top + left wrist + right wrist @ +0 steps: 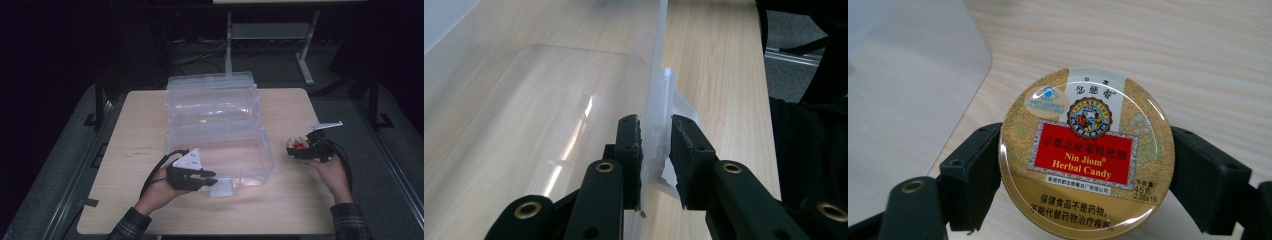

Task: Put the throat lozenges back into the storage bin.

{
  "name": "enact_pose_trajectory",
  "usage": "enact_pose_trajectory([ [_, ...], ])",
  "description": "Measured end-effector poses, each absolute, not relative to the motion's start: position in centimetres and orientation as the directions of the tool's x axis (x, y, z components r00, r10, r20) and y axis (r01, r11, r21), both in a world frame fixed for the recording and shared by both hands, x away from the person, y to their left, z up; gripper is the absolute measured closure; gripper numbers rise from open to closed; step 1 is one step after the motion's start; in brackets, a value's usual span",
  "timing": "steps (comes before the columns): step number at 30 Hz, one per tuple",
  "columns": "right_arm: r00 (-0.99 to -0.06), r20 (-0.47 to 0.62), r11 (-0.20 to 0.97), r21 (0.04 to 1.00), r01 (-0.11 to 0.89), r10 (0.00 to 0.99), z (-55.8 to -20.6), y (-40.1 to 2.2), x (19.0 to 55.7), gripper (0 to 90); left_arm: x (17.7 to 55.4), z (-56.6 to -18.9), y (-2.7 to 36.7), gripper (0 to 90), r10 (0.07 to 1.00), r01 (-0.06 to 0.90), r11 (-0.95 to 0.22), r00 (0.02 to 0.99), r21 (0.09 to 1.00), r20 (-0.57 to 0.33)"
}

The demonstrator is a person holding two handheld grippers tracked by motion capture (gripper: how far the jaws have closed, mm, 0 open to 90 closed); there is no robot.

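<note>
High view: the left gripper [210, 178] clamps the front wall of the clear box [220, 107] on the table [140, 145]; the right gripper [298, 146] holds a round tin [297, 144] above the table's right side.

Left gripper view: the jaws pinch the box's upright wall [655, 120].

Right gripper view: the jaws grip the tin [1087, 150] by its sides, lid facing the camera, reading "Nin Jiom Herbal Candy".

Light wooden table [135, 130] on grey floor [55, 170]. Beyond it, white desk frame [305, 55] and cables [205, 52].
</note>
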State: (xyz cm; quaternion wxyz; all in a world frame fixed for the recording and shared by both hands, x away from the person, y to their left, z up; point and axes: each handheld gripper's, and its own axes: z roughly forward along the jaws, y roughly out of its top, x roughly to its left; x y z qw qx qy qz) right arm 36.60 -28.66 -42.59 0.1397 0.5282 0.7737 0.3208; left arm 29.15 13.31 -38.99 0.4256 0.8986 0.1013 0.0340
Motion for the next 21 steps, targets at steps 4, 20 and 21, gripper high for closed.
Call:
enact_pose_trajectory([
  [4, -0.411, 0.125, 0.24, 0.648, 0.723, 0.903, -42.0, -28.6, 36.4, 19.7, 29.2, -39.0, 13.3, 74.5, 0.21, 0.153, -0.617, 0.977, 0.772, -0.025],
  [20, -0.462, 0.124, 0.274, 0.661, 0.698, 0.878, -39.7, -28.0, 35.4, 19.7, 29.2, -39.0, 13.3, 74.5, 0.211, 0.154, -0.616, 0.977, 0.772, -0.027],
  [21, -0.466, 0.124, 0.276, 0.663, 0.696, 0.876, -39.6, -28.0, 35.3, 19.7, 29.2, -39.0, 13.3, 74.5, 0.21, 0.154, -0.617, 0.977, 0.772, -0.027],
])
